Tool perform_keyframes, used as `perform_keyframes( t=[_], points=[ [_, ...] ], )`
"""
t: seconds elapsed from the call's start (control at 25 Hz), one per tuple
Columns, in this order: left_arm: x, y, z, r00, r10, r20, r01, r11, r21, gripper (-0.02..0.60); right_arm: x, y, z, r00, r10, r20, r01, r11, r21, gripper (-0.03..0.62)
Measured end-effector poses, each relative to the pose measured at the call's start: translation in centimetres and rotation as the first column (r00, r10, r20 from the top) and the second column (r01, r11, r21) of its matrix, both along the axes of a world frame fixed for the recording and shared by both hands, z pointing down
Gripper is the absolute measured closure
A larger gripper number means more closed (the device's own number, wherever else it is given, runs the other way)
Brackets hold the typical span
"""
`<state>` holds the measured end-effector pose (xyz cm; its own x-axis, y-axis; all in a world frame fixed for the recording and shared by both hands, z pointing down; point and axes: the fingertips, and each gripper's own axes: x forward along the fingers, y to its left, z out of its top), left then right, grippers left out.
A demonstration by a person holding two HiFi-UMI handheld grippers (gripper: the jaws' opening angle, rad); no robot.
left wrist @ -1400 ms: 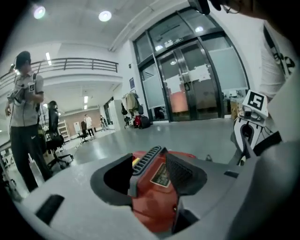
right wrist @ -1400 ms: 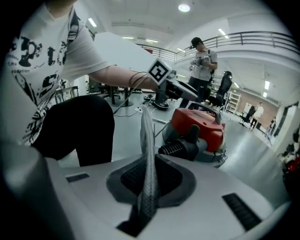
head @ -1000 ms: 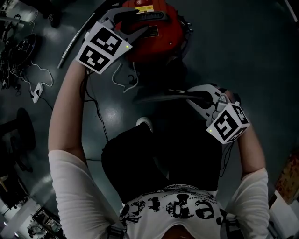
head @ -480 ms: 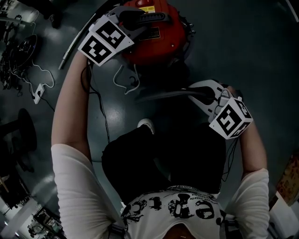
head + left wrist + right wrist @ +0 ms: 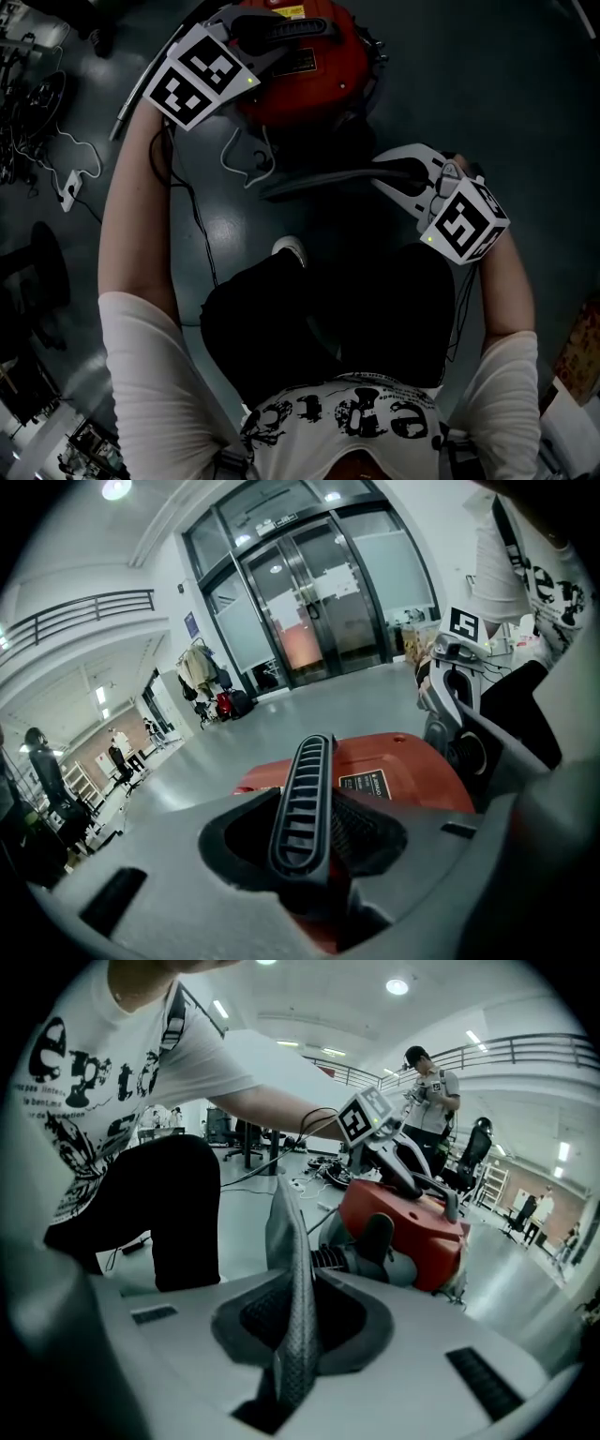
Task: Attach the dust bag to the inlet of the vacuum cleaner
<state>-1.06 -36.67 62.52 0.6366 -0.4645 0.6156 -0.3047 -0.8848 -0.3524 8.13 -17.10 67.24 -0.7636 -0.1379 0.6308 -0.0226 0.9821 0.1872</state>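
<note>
Quick status: imo this is early-to-mid, nothing's attached yet.

Person's crouched over a red drum-shaped vacuum cleaner (image 5: 314,89) on a shiny grey floor (image 5: 487,94). The left gripper (image 5: 265,45) is on the vac's black ribbed carry handle (image 5: 302,799). Its jaws are closing in on the handle rn. The handle sits right between them and the pads look like they're biting on it, so that side's basically bracing the machine.

The right gripper (image 5: 401,174) is clenched tight on the edge of a flat grey woven-fabric dust bag (image 5: 314,186). A thin fold is pinched between the pads and the rest sticks out towards the vac. The bag's up in the air near the vac body, on the person's side, not touching it afaict.

Done: bag's in hand, vac's steadied. Not done: the actual attaching.

In the right gripper view there's a grey ribbed stub (image 5: 325,1258) low on the side of the vac facing the bag. It's prob the inlet, but I can't say for sure. Can't see the bag's opening either.

What's left imo is to line the bag mouth up w/ the inlet and push it on.
</note>
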Motion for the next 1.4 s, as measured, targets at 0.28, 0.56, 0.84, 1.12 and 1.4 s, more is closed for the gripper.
perform_keyframes(
  t=[0.28, 0.56, 0.84, 1.12, 1.4],
  points=[
    [0.0, 0.0, -0.1, 1.000, -0.003, -0.019, 0.004, 1.000, 0.021, 0.439, 0.3, 0.0, -0.1, 1.000, -0.017, -0.006, 0.017, 1.000, 0.017, 0.562],
    [0.0, -0.1, -0.1, 1.000, -0.008, -0.028, 0.009, 0.999, 0.039, 0.439, 0.3, -0.4, 0.4, 0.999, 0.044, 0.031, -0.043, 0.999, -0.018, 0.557],
    [0.0, -0.2, -0.1, 0.999, -0.016, -0.042, 0.018, 0.998, 0.063, 0.439, 0.2, -0.7, 0.3, 0.999, 0.048, 0.012, -0.048, 0.998, 0.034, 0.556],
    [0.0, -0.2, -0.2, 0.998, -0.027, -0.058, 0.032, 0.996, 0.078, 0.437, 0.2, -0.9, 0.6, 0.997, 0.059, 0.046, -0.059, 0.998, -0.012, 0.553],
    [0.1, -0.3, -0.3, 0.998, -0.022, -0.064, 0.027, 0.996, 0.087, 0.437, 0.0, -1.4, 0.1, 0.998, 0.055, 0.028, -0.057, 0.996, 0.073, 0.546]
  ],
)
